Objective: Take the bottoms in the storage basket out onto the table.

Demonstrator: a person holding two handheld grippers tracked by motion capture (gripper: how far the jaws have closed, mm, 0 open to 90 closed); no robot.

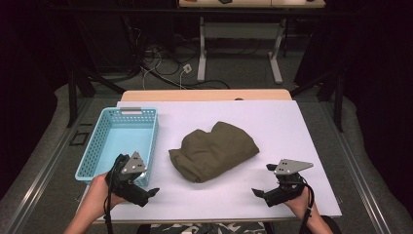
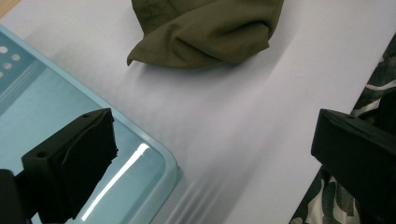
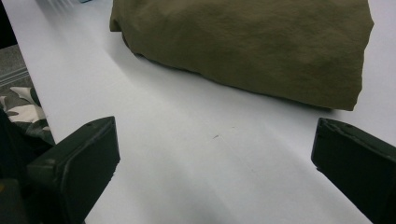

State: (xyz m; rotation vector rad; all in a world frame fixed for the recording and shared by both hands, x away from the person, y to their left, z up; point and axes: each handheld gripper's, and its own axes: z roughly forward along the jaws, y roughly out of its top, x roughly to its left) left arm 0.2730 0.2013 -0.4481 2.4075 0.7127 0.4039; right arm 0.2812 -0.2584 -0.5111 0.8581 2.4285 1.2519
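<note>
Olive cloth (image 1: 214, 151), blue basket (image 1: 104, 141), no writing

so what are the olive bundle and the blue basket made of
The olive bundle looks like woven fabric, matte, likely cotton: it lies in soft folds and creases with no shine. The blue basket looks like moulded plastic: its walls carry a regular grid of holes, and its smooth rim throws a bright glare streak in the left gripper view.

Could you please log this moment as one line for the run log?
left hand-held gripper: open, by light blue plastic basket | right hand-held gripper: open, empty | folded olive-green cloth: untouched, mid-table
</note>
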